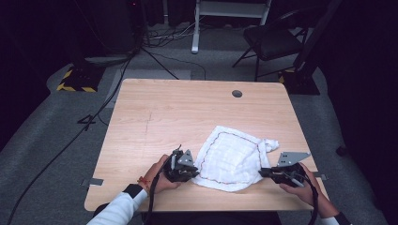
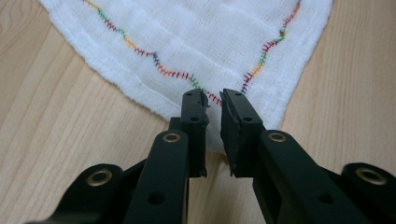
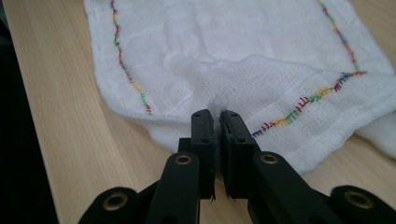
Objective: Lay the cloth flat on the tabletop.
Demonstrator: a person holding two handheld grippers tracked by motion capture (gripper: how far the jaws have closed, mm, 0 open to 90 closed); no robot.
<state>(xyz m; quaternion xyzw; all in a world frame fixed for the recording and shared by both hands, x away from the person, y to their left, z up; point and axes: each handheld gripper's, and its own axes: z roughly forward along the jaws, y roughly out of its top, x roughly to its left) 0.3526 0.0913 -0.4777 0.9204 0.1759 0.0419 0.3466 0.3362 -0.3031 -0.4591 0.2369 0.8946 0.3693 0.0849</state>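
Two hand-held grippers work the white cloth (image 1: 230,157), lying at the table's (image 1: 155,112) 5 o'clock. Your left hand-held gripper (image 2: 213,100) is narrowly spread over a corner; your right hand-held gripper (image 3: 215,116) pinches a fold. Risk: the thin left bite slips when you lift.

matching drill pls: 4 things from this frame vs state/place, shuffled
1. left gripper
2. right gripper
3. white cloth
4. round hole

a. far part of the table top
b. jaws pinched on a fold of fabric
c. lies rumpled between the two grippers
d. jaws slightly apart over a stitched corner

Pairs: 1-d, 2-b, 3-c, 4-a
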